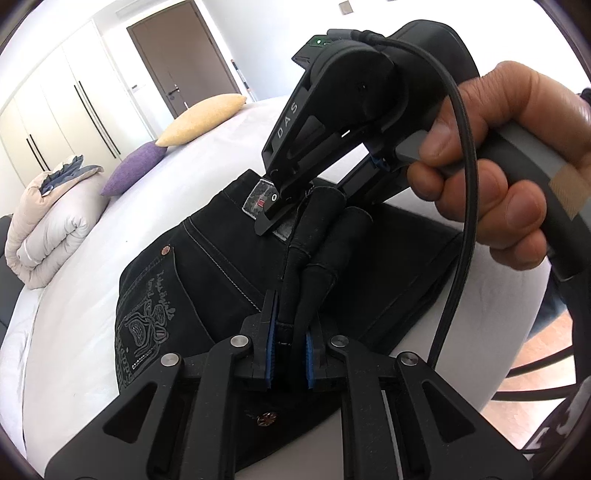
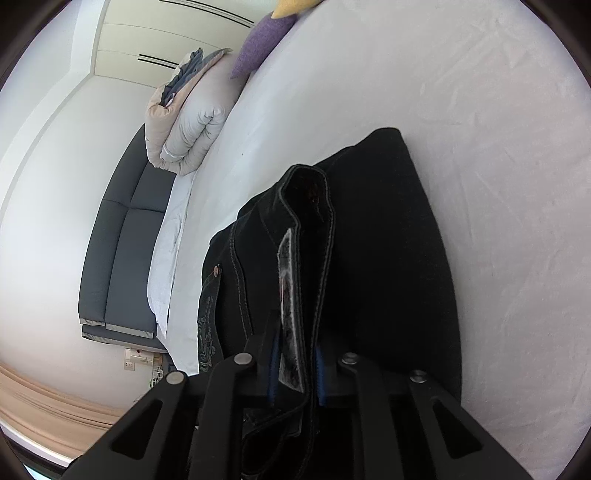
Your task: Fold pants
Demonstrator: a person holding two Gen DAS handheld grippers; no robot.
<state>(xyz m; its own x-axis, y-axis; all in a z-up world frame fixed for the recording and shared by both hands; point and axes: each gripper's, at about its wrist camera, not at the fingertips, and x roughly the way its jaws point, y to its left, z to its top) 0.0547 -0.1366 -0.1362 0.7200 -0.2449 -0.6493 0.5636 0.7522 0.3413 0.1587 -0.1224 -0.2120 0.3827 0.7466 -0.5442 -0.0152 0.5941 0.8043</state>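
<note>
Black pants (image 1: 207, 280) lie folded on the white bed (image 1: 74, 332). The left gripper (image 1: 290, 354) clamps bunched dark fabric at 6 o'clock; the right gripper (image 2: 295, 373), held by a hand (image 1: 509, 166) at 2 o'clock, pinches the waistband beside the label (image 2: 290, 295).

The right gripper (image 2: 295, 376) has its blue pads (image 2: 320, 380) closed on the waistband of the black pants (image 2: 388, 258), a grey label (image 2: 290, 314) caught between them. The pants lie on a white bed (image 2: 461, 110), the waistband standing up in a fold ahead of the fingers. A pocket with pale stitching (image 2: 207, 332) and a copper rivet (image 2: 216, 271) shows at left. Far off lie a rolled duvet (image 2: 188, 125), a purple cushion (image 2: 262, 40) and what seems a yellow one (image 2: 291, 6). A grey headboard (image 2: 125, 243) stands against the wall
</note>
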